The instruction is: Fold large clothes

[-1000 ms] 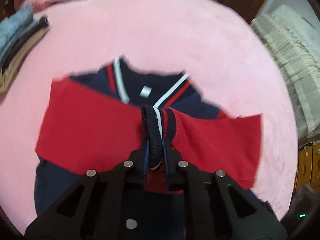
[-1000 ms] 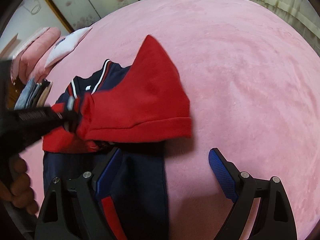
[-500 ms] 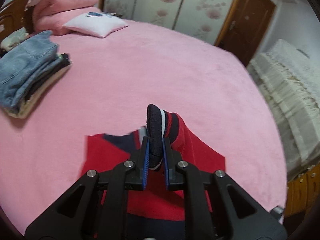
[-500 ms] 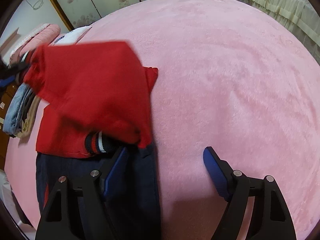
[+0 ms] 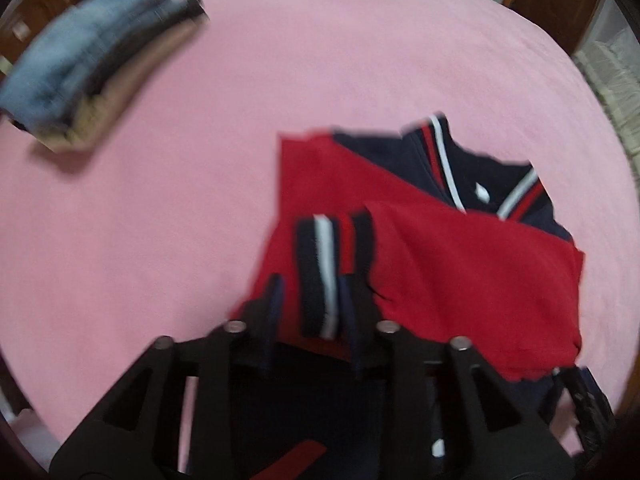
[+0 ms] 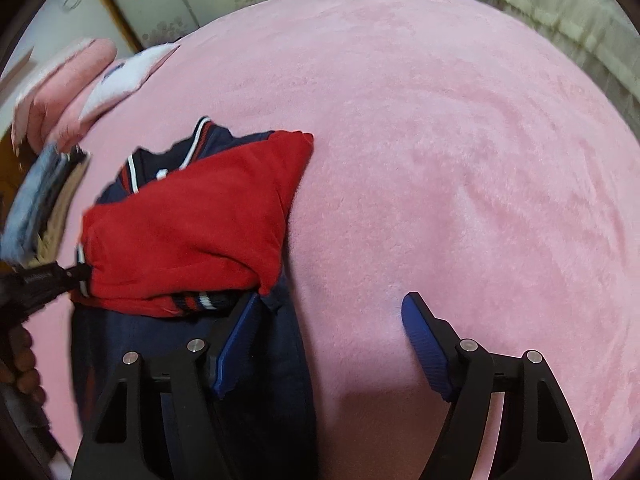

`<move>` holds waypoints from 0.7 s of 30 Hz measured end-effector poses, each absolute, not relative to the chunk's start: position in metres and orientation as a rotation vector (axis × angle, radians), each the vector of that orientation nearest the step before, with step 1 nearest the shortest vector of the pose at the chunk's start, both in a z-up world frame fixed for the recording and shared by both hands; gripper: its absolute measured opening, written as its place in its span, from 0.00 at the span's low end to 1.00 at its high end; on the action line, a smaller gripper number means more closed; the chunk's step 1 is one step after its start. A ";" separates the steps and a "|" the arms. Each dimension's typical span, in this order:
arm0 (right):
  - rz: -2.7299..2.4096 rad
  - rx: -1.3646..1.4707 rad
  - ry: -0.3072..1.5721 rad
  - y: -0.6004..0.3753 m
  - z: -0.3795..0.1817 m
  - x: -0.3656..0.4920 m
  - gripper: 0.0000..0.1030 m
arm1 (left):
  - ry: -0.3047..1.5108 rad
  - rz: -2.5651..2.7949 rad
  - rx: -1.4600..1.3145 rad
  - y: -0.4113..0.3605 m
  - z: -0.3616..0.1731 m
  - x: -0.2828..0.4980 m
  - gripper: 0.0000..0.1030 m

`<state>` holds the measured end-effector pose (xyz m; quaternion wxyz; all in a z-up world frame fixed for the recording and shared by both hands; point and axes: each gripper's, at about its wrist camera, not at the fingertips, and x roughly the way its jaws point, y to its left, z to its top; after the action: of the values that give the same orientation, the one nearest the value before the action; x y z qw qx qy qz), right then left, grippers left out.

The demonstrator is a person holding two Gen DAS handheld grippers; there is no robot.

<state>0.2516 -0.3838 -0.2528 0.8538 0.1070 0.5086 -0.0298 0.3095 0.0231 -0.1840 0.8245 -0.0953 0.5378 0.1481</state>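
Jacket [image 5: 460,264] lies on the bed [image 5: 160,200]. Left tongs [image 5: 312,312], clamped on the cuff [image 5: 320,272] half a second ago, now stand parted, sleeve laid across the chest. Right tongs [image 6: 328,344] remain apart. Sleeve fold done

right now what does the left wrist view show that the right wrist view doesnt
Only the left wrist view shows the striped cuff sitting between the left gripper jaws, which are parted a little; blur hides whether they touch it. It also shows a wooden door.

Only the right wrist view shows the right gripper with jaws wide open, one on the navy body, one over bare pink blanket, plus the white pillow.

Both show the red and navy jacket with red sleeves folded across it, and the stack of folded clothes.
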 end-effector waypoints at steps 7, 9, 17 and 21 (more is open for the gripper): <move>-0.029 0.491 0.899 -0.395 -0.203 0.248 0.64 | 0.884 0.184 -0.081 0.004 -0.111 0.306 0.54; 0.026 0.529 0.881 -0.386 -0.199 0.261 0.46 | 0.919 0.062 -0.122 -0.003 -0.114 0.312 0.54; 0.260 0.746 1.081 -0.331 -0.258 0.324 0.12 | 1.170 0.050 -0.141 -0.029 -0.186 0.332 0.25; 0.233 0.617 1.169 -0.317 -0.277 0.339 0.02 | 1.214 0.078 -0.088 -0.027 -0.210 0.334 0.17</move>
<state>0.3389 -0.3168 -0.2769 0.7831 0.2861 0.5416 0.1079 0.3344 -0.0267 -0.2097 0.8198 -0.0415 0.5700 0.0366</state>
